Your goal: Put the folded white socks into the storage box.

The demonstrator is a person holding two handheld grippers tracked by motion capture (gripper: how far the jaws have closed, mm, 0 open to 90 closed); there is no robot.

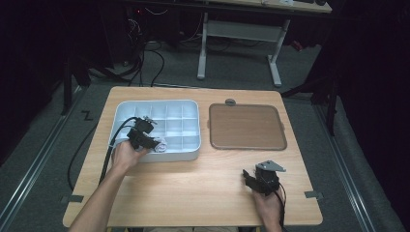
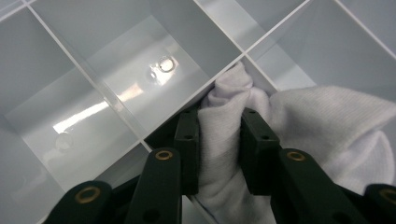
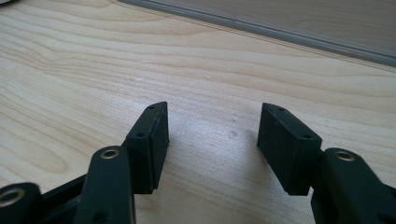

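The left claw (image 2: 219, 149) reaches into the white compartment tray (image 1: 121, 112) at its near edge, and a white cloth (image 2: 327, 126) lies between its two black jaws. In the left gripper view a fold of the cloth is squeezed between the pads, while the rest of it bulges out to the right of the claw and over a thin divider wall into the neighbouring compartment. The cloth's tip pokes up just past the jaw ends, against the corner where dividers meet. From the high view the cloth (image 1: 161, 144) sits in the front row of the tray, beside the left claw (image 1: 151, 141).

The right claw (image 3: 212, 140) hovers low over bare wooden table (image 3: 93, 70) with its jaws spread wide and nothing between them. In the high view the right claw (image 1: 250, 178) is near the front right of the table (image 1: 193, 188), well apart from the tray.

A brown lid (image 1: 246, 126) with a grey rim lies flat to the right of the tray, a small tab at its far edge. No writing or label can be read on anything.
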